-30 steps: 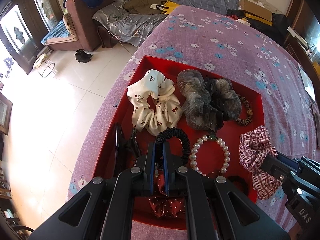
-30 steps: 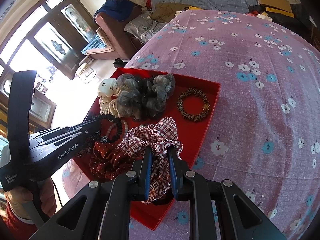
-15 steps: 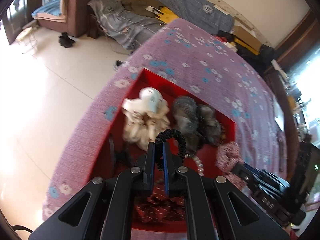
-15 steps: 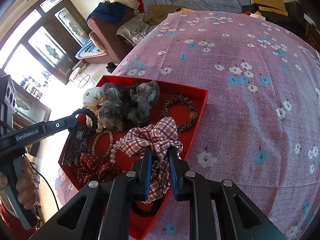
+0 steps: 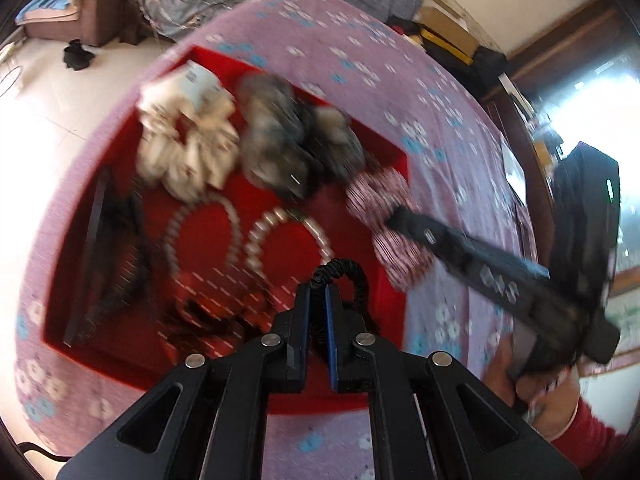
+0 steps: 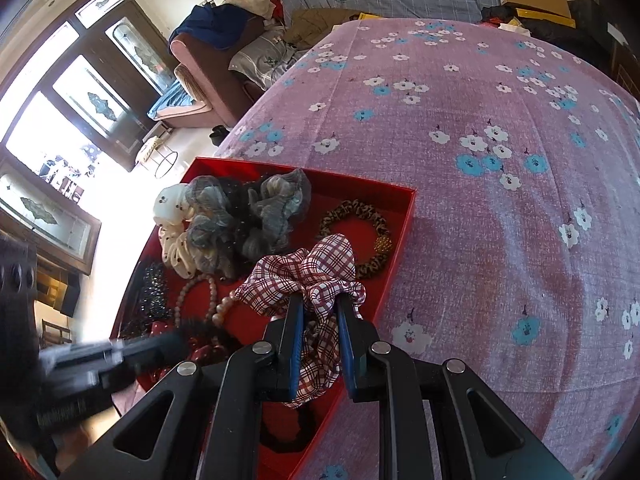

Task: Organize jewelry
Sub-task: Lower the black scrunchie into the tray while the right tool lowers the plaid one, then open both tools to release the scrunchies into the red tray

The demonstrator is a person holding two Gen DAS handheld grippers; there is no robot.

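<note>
A red tray [image 5: 394,152] [image 6: 404,216] lies on the purple flowered cloth and holds scrunchies and bead bracelets. My left gripper [image 5: 317,292] is shut on a black coiled hair tie [image 5: 352,276] and holds it above the tray's near right part. My right gripper [image 6: 319,308] is shut on a red plaid scrunchie [image 6: 308,276] over the tray's right side; it also shows in the left wrist view [image 5: 380,200]. In the tray lie a cream scrunchie [image 5: 188,148], a grey scrunchie [image 6: 244,220], a leopard hair tie [image 6: 360,216] and pearl bracelets [image 5: 280,232].
The purple cloth [image 6: 500,200] stretches far to the right of the tray. A dark comb and clip [image 5: 112,248] lie at the tray's left side. A sofa with clothes [image 6: 208,80] and a white floor lie beyond the table's left edge.
My left gripper has lifted the black hair tie and swung right over the tray; that view is blurred by motion. The right gripper has raised the plaid scrunchie slightly.
</note>
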